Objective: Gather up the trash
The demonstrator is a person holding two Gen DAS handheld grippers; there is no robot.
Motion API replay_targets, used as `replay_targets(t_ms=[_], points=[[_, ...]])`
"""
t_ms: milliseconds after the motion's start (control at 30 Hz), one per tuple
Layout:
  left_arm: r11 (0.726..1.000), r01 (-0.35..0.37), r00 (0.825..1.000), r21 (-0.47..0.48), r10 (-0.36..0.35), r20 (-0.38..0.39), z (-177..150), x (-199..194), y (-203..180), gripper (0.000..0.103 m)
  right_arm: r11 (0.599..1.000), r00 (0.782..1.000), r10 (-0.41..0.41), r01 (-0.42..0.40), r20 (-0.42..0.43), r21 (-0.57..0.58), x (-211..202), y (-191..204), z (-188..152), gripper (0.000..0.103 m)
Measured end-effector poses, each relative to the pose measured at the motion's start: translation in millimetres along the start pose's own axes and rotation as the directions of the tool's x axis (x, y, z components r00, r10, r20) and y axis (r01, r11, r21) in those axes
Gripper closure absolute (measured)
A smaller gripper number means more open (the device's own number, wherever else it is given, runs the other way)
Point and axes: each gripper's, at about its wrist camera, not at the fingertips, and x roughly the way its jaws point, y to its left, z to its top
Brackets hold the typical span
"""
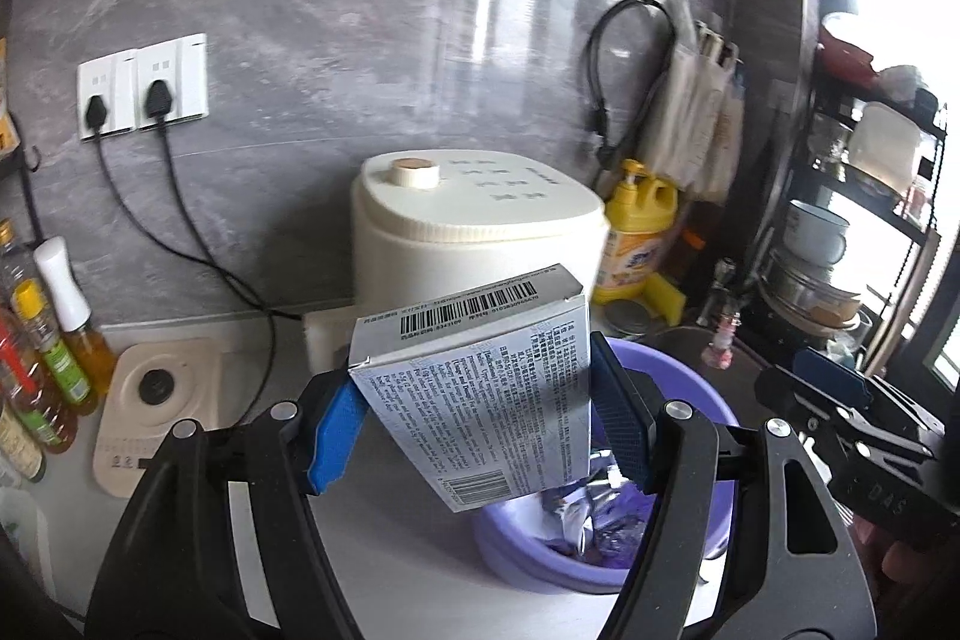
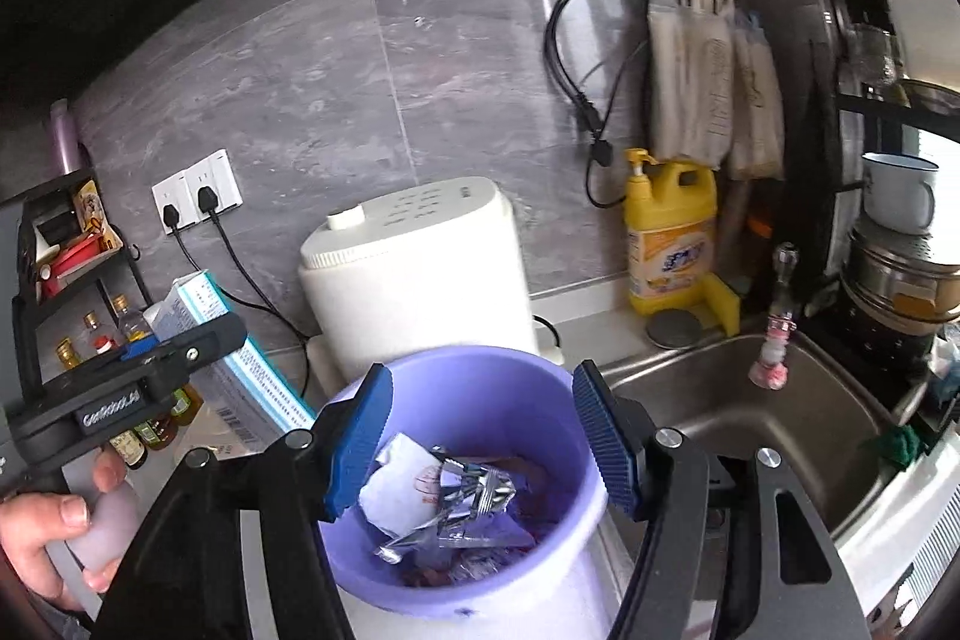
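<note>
My left gripper (image 1: 480,418) is shut on a white cardboard box (image 1: 480,370) with barcodes and small print, held tilted above the near rim of the purple bucket (image 1: 702,382). The bucket holds foil wrappers (image 2: 474,490) and crumpled paper (image 2: 399,490). My right gripper (image 2: 480,442) is open and empty, its blue pads on either side above the bucket (image 2: 480,388). In the right wrist view the left gripper (image 2: 138,382) and the box (image 2: 198,310) show at the left, held by a hand.
A white cooker (image 2: 414,268) stands behind the bucket, with a yellow detergent bottle (image 2: 669,238) and a steel sink (image 2: 750,400) to the right. Oil and sauce bottles (image 1: 42,364) and a beige kitchen scale (image 1: 156,400) sit at the left. Plugged wall sockets (image 1: 144,85) trail cables.
</note>
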Motion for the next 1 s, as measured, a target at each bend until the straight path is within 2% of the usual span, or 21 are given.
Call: replay_targets(t_ms=[100,333,533,567,600,700,1000], points=[[1.0,0.018,1.0,0.019,-0.018,-0.006,2.1,6.8,-10.0,0.034,1.0,1.0,-0.024,0.024,0.006,0.006,-10.4,-8.5,-3.3,0.039],[0.996,0.071,0.997,0.044,-0.07,-0.032,5.3,22.5,-32.2,0.034,0.997,0.998,-0.066,0.066,0.011,0.034,-27.1,-28.6,-9.6,0.029],[0.988,0.138,0.985,0.07,-0.13,-0.114,3.7,42.5,-47.5,0.034,0.993,0.995,-0.097,0.096,0.012,0.067,-36.0,-44.0,-16.7,0.02],[0.986,0.152,0.982,0.072,-0.142,-0.128,3.2,44.3,-48.9,0.032,0.992,0.995,-0.102,0.101,0.009,0.074,-36.9,-47.1,-18.1,0.02],[0.984,0.164,0.979,0.07,-0.153,-0.137,2.8,45.1,-49.6,0.025,0.992,0.994,-0.105,0.104,0.008,0.078,-37.2,-49.1,-18.6,0.019],[0.987,0.147,0.983,0.057,-0.139,-0.123,3.0,41.1,-44.4,0.007,0.99,0.994,-0.107,0.106,0.007,0.088,-38.3,-51.8,-20.4,0.018],[0.996,0.082,0.991,0.015,-0.08,-0.107,6.5,19.9,-9.9,0.006,0.995,0.998,-0.069,0.068,0.009,0.075,-31.6,-38.8,-18.8,0.015]])
